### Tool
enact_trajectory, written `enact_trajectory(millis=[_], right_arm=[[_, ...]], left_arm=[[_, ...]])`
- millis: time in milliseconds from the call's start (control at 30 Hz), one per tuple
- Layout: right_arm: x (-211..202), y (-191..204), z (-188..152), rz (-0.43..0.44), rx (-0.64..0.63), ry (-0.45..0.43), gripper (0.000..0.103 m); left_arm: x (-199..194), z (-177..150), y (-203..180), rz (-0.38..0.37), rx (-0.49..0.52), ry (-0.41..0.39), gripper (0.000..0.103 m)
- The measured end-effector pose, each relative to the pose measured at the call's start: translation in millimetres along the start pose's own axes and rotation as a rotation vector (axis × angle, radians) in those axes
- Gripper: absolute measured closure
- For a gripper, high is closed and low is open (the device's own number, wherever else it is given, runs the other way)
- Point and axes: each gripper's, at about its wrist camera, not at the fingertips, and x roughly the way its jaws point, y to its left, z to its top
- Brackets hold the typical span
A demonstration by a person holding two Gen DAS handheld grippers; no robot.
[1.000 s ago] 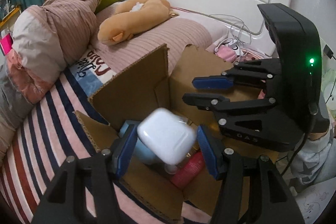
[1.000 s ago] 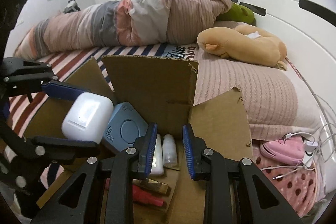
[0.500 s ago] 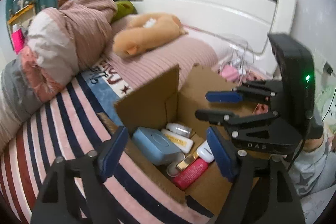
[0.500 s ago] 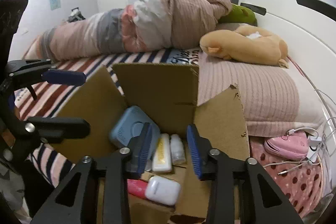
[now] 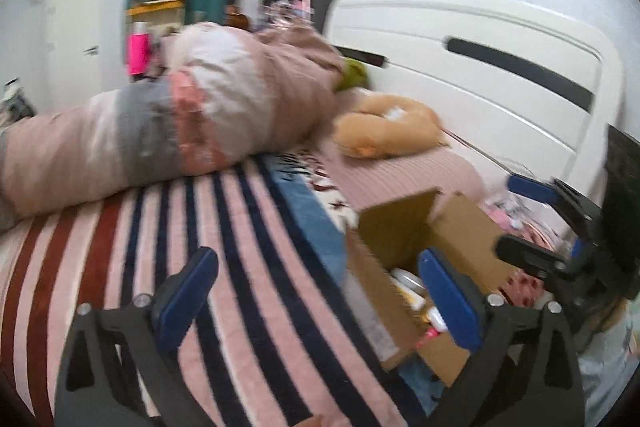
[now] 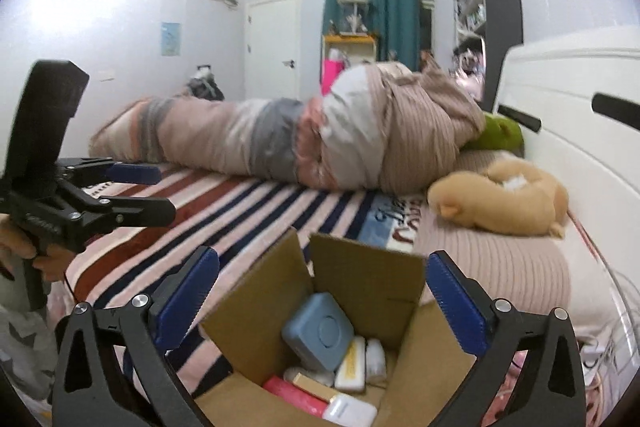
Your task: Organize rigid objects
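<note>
An open cardboard box stands on the bed and holds a blue-grey square device, a white case, a red tube and small white tubes. My right gripper hovers above the box's near side. Its jaws are opening wide, with nothing between the pads. My left gripper is off to the left of the box, over the striped blanket. It is also opening and holds nothing. Each gripper shows in the other's view: the left gripper and the right gripper.
A rolled pink-and-grey duvet lies across the back of the bed. A tan plush toy and a green plush rest by the white headboard. Striped blanket covers the bed. A hand grips the left tool.
The white case left the left gripper and now lies in the box. Both grippers opened wide and rose. The left one swung away to the left, over the blanket.
</note>
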Motion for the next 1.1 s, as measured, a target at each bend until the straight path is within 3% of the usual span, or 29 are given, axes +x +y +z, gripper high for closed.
enact_trajectory(millis=[167, 367, 1100], right_arm=[[-4, 12, 0, 0.059, -0.015, -0.023, 0.000], [0, 17, -2, 0.114, 0.004, -0.002, 0.000], [4, 7, -4, 0.118, 0.036, 0.012, 0.000]], left_arm=[[-8, -10, 16, 0.121, -0.043, -0.028, 0.003], [-7, -19, 28, 0.164, -0.087, -0.013, 0.003], [-8, -19, 30, 0.184, -0.091, -0.022, 0.003]])
